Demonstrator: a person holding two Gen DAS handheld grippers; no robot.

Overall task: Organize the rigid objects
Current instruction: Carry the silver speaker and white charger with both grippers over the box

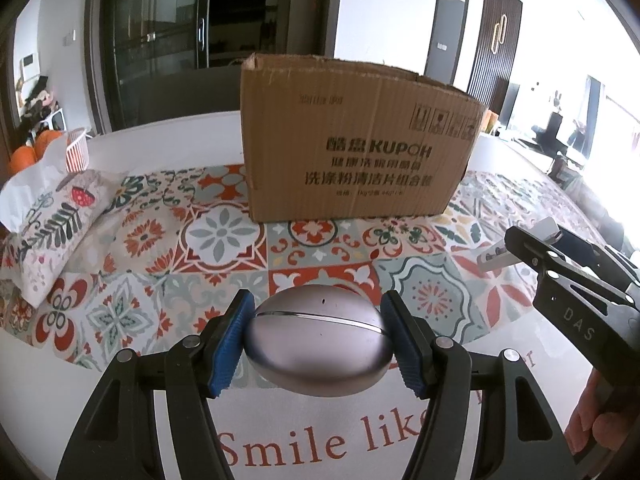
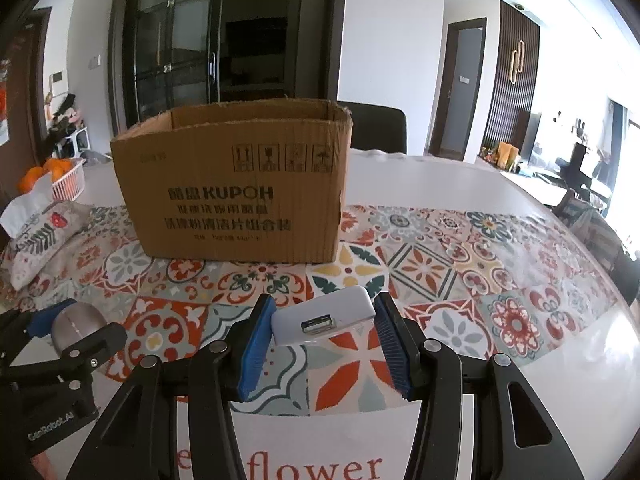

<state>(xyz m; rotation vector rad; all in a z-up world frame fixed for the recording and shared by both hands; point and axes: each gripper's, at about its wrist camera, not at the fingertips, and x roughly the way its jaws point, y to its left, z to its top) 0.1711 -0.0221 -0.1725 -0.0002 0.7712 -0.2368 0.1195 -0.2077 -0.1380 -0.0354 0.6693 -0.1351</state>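
Note:
My left gripper [image 1: 318,340] is shut on a silver egg-shaped case [image 1: 318,340], held above the patterned tablecloth [image 1: 224,240]. It also shows in the right wrist view [image 2: 74,326] at the lower left. My right gripper [image 2: 324,322] is shut on a white USB charger block [image 2: 324,320], its USB port facing the camera. The charger also shows in the left wrist view [image 1: 520,248] at the right. An open brown cardboard box [image 1: 356,140] [image 2: 236,184] stands upright on the table beyond both grippers.
A floral tissue pouch [image 1: 52,216] [image 2: 40,236] lies at the left. A pink basket of oranges [image 1: 60,148] [image 2: 52,180] sits behind it. A dark chair [image 2: 376,128] stands behind the table. White table surface borders the cloth.

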